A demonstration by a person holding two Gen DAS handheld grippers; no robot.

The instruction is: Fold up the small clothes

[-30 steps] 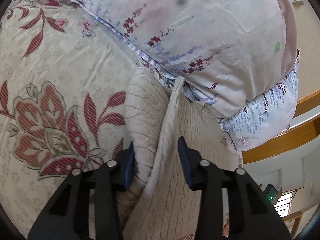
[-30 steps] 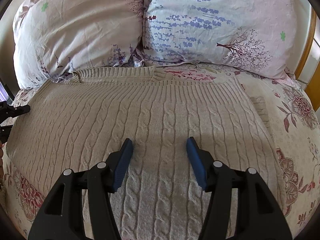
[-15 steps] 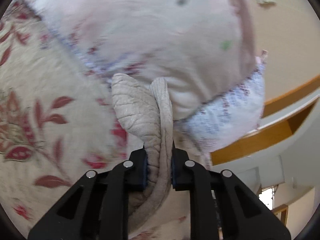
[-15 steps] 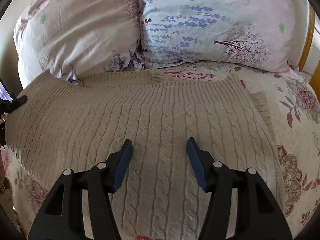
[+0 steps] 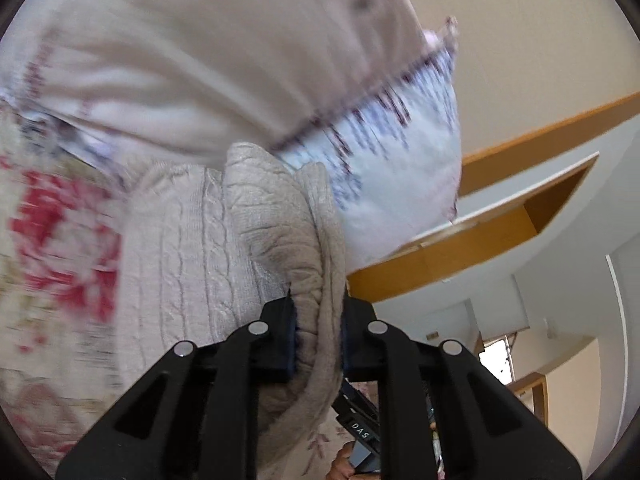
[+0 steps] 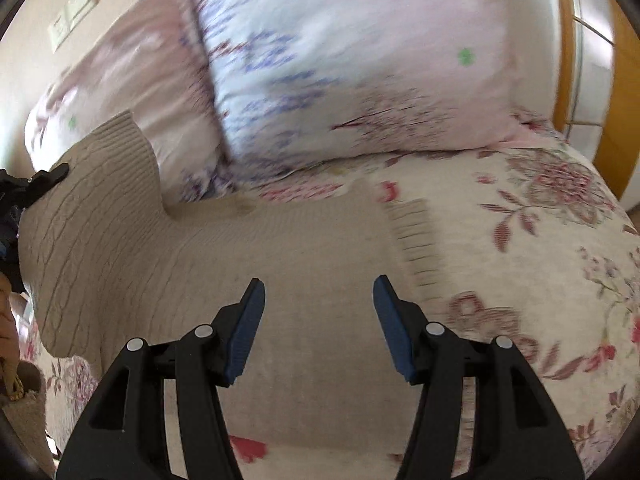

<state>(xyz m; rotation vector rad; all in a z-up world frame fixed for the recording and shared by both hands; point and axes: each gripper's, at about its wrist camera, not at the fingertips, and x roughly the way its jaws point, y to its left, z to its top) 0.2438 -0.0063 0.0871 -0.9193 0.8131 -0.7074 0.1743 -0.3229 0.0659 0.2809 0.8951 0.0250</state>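
my left gripper (image 5: pixel 318 328) has its fingers (image 5: pixel 286 332) pinching a bunched edge of the beige cable-knit sweater (image 5: pixel 224 248), the knit squeezed thick between the two pads and rolling out above them in a fat fold. in the right wrist view that same side of the sweater (image 6: pixel 132 248) stands lifted off the bed (image 6: pixel 520 264), its ribbed edge raised in front of the left pillow (image 6: pixel 132 92), while the rest of the body lies flat on the flowered bedspread. my right gripper (image 6: pixel 318 320) hangs over the flat middle of the sweater with its fingers (image 6: pixel 246 332) spread wide, holding nothing; i cannot tell whether the tips touch the knit.

past the sweater sit the two floral pillows, with the right pillow (image 6: pixel 360 60) against the wooden headboard (image 6: pixel 564 40), and a wall switch plate (image 6: pixel 74 10) shows beyond.

i judge this as the start of folding one side over the middle. the risks: the pinch holds a thick roll, not a clean edge, so the layers could slip out unevenly and the fold would land crooked. with nothing pinning the flat part, the whole sweater could drag across the bedspread. the raised edge could also catch on the near pillow.
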